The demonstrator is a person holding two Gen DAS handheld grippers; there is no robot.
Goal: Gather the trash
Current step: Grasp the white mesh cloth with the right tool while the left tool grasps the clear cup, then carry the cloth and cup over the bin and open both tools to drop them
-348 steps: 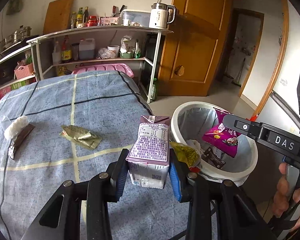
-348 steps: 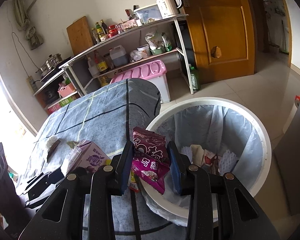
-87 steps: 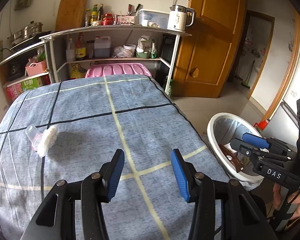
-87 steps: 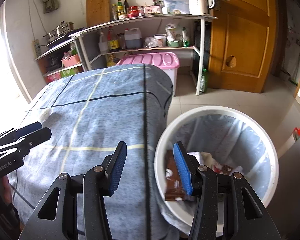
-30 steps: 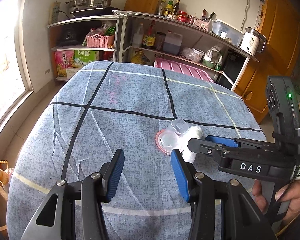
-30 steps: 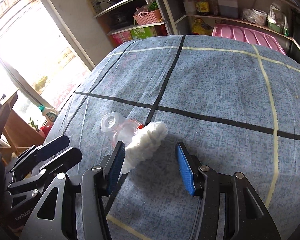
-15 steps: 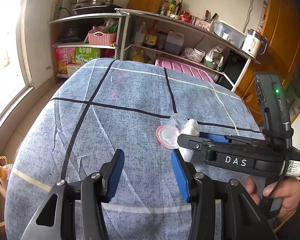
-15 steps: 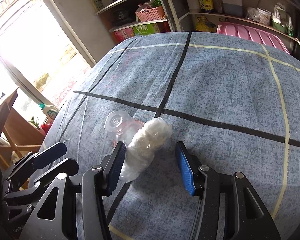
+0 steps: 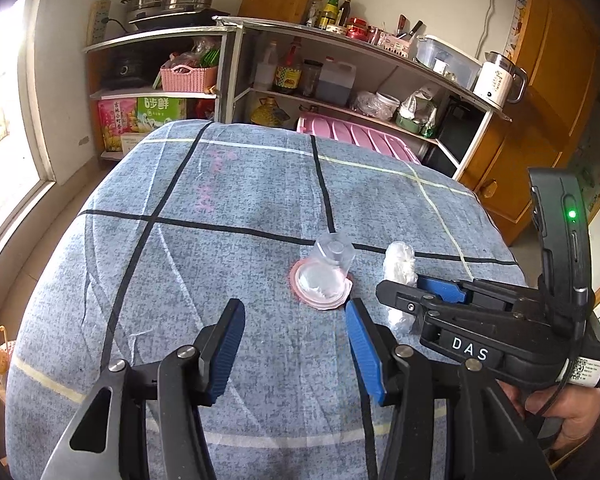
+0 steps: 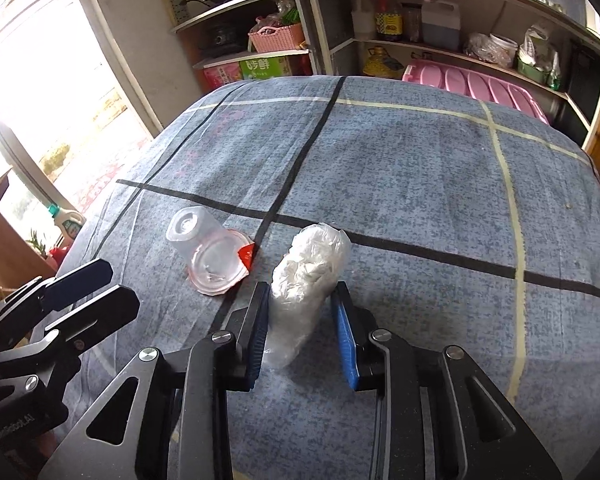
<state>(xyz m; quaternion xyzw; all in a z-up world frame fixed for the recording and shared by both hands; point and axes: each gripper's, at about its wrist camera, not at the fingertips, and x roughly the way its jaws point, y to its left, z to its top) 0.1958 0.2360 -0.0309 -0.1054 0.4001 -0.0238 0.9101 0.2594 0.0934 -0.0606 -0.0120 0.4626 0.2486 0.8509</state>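
A clear plastic cup (image 9: 324, 276) with a peeled pink-red lid lies on its side on the blue checked cloth; it also shows in the right wrist view (image 10: 208, 252). A white crumpled plastic bag (image 10: 308, 280) lies to its right, also in the left wrist view (image 9: 398, 264). My right gripper (image 10: 300, 328) has its jaws around the near end of the bag, both pads touching it. My left gripper (image 9: 294, 344) is open and empty, just short of the cup.
The table (image 9: 220, 208) is covered by the blue cloth with black and yellow lines. Metal shelves (image 9: 340, 80) with bottles, pots and a kettle stand behind it. A pink bin (image 10: 480, 80) sits at the far edge. A window is on the left.
Both grippers have moved closer to the table. The right gripper's jaws have narrowed from wide open onto the white bag. The left gripper has come nearer the cup.
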